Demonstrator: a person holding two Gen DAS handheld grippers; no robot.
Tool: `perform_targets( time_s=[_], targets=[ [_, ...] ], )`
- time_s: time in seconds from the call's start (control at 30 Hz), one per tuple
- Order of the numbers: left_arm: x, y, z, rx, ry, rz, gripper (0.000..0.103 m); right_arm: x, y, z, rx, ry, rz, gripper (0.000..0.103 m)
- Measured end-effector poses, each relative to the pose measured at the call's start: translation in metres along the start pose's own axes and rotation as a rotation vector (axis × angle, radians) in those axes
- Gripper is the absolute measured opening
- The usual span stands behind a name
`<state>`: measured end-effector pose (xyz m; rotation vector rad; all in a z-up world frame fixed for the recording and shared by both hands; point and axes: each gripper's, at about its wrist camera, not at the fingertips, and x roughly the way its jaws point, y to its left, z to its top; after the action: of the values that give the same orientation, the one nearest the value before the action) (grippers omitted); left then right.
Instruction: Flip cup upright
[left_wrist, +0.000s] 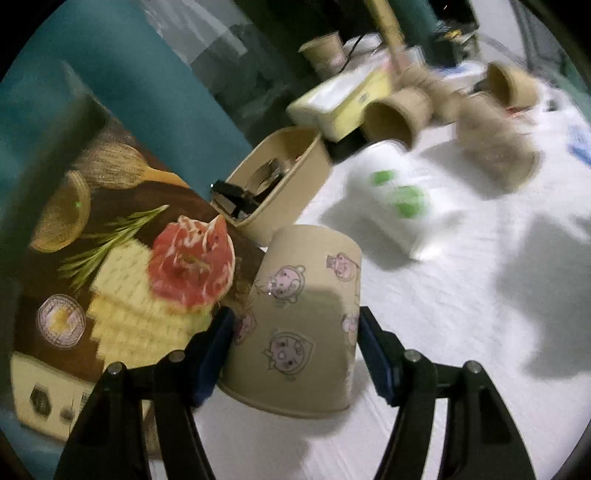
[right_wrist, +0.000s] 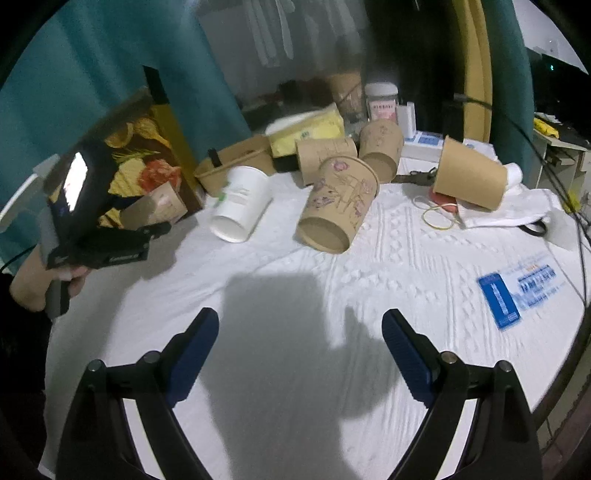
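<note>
A tan paper cup with pink cartoon faces (left_wrist: 303, 317) is between my left gripper's fingers (left_wrist: 295, 350), rim toward the camera and tilted, its base pointing away. The blue pads press both its sides. In the right wrist view the same cup (right_wrist: 155, 208) shows small at far left, held by the left gripper (right_wrist: 110, 236) in a hand. My right gripper (right_wrist: 299, 350) is open and empty above the white cloth (right_wrist: 295, 295).
Several cups lie on their sides: a white cup (right_wrist: 242, 199), a flower-print brown cup (right_wrist: 338, 205), a plain brown cup (right_wrist: 471, 177), others behind. A food-picture box (left_wrist: 110, 258), a cardboard tray (left_wrist: 277, 177), tissue pack (right_wrist: 306, 129), scissors, rubber bands, blue card (right_wrist: 498, 295).
</note>
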<state>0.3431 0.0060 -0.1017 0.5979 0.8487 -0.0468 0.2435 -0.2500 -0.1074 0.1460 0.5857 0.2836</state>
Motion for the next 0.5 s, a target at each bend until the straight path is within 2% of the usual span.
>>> perform_targets(
  time_s=[0.17,0.3,0.43,0.5],
  targets=[
    [-0.084,-0.041,-0.038,0.044,-0.069,-0.147,0.067,-0.035,0.019,-0.036,0.019,-0.017,0.024,0.089],
    [-0.127,-0.084,-0.072,0.126,-0.077,-0.254,0.067,-0.05,0.028,-0.068,0.028,0.013,0.027,0.089],
    [-0.151,-0.119,-0.099,0.198,-0.053,-0.334,0.067,-0.061,0.035,-0.099,0.016,0.049,0.027,0.089],
    [-0.151,-0.136,-0.106,0.22,-0.041,-0.343,0.067,-0.064,0.035,-0.11,0.016,0.06,0.028,0.089]
  ],
)
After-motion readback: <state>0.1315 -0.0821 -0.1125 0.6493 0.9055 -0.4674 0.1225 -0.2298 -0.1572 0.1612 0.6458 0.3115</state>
